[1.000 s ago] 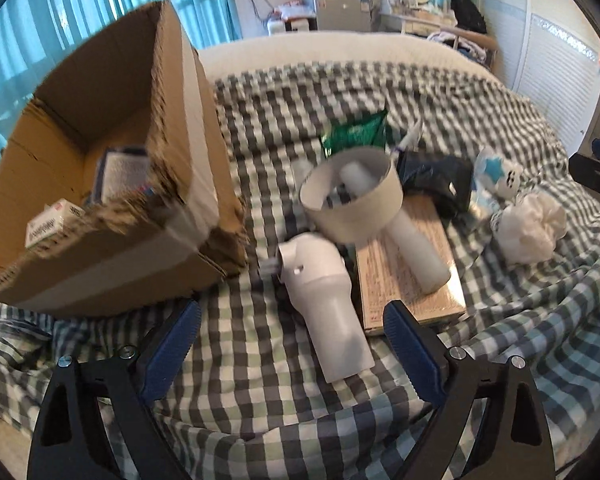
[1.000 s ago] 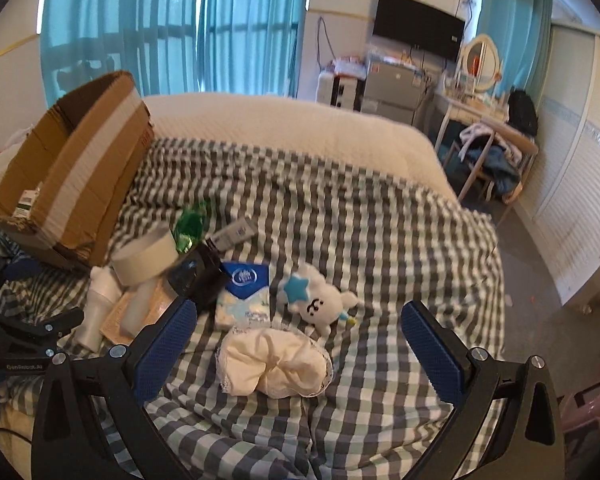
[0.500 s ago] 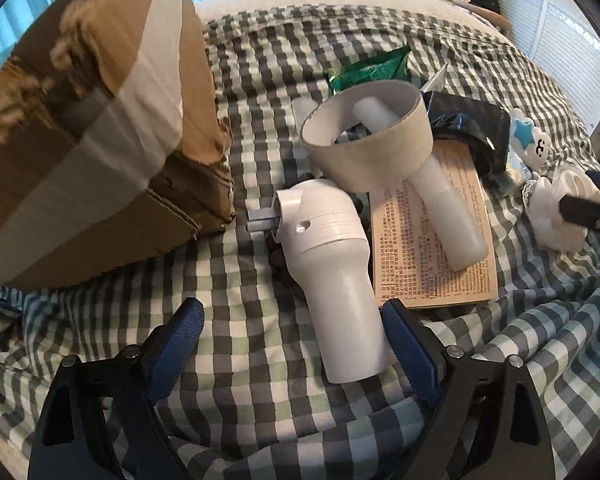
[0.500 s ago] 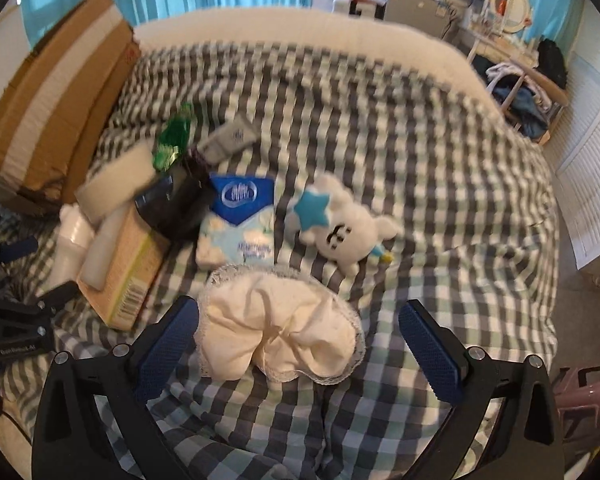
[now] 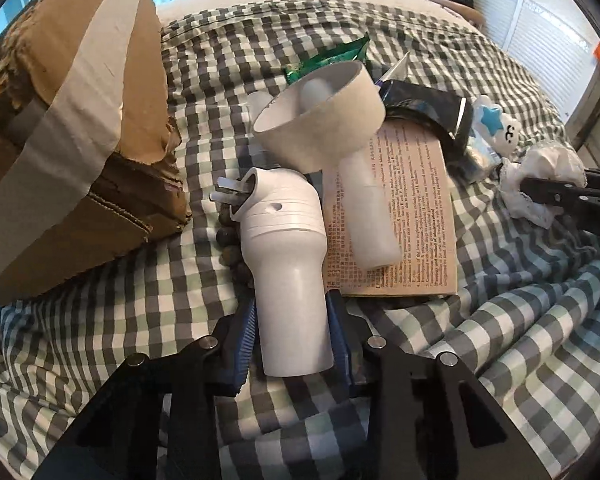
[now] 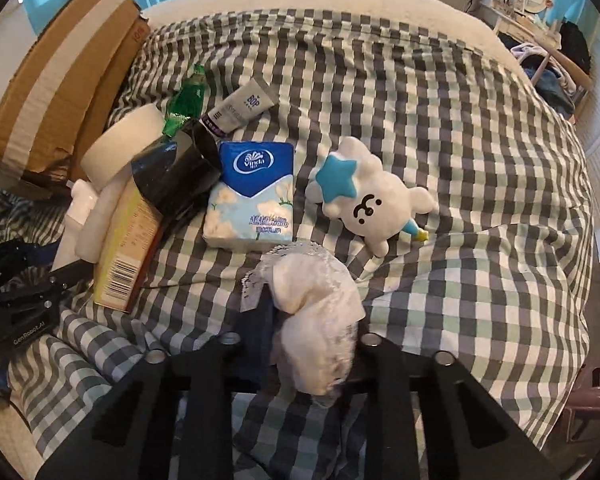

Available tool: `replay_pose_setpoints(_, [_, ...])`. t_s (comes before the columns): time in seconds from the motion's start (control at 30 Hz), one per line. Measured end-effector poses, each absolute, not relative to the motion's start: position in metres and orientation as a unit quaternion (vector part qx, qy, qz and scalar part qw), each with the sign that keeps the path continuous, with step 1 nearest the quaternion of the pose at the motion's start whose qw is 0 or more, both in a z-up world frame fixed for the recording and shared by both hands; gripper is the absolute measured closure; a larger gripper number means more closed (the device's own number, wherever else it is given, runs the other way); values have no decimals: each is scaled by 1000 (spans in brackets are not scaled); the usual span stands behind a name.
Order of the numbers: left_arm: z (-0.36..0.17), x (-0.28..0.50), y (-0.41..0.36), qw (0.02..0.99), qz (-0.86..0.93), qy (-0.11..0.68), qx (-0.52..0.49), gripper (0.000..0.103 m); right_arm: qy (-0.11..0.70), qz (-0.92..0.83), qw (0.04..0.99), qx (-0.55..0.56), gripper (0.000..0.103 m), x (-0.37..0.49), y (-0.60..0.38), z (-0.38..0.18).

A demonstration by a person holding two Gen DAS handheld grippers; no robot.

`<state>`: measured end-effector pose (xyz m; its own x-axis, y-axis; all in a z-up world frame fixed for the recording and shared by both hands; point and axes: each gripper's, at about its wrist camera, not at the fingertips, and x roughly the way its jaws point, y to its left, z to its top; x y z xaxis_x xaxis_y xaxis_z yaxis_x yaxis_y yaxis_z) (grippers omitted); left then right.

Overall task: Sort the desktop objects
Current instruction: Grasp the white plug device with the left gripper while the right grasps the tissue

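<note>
The left gripper (image 5: 292,332) was pinching the narrow end of a white plastic tube (image 5: 286,264), probably because this straight, round part is the easiest place to hold. The tube lay on the checked bedcover (image 5: 140,288), just beside the cardboard box (image 5: 72,128) and the flat paper carton (image 5: 404,216). Its long axis ran away from the camera, and the bent, wider end pointed up and a little left, toward the box. The right gripper (image 6: 300,340) was pressed together on a white lace cloth (image 6: 316,300), which bunched up between the fingers, near the tissue pack (image 6: 252,196) and the plush toy (image 6: 368,200). I judged that both things were held for sorting into the box.
</note>
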<state>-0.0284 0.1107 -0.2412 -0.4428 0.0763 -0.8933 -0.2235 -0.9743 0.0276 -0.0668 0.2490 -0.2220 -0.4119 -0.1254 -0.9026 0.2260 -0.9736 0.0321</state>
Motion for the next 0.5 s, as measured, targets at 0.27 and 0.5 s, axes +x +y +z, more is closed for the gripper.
replay_pose_setpoints(0.27, [-223, -16, 120, 89, 859, 81, -497, 70, 59, -865, 89, 491, 89, -51, 254, -200])
replay_pose_setpoints(0.5, [-201, -12, 114, 102, 876, 95, -462, 71, 67, -892, 65, 442, 92, -36, 246, -178])
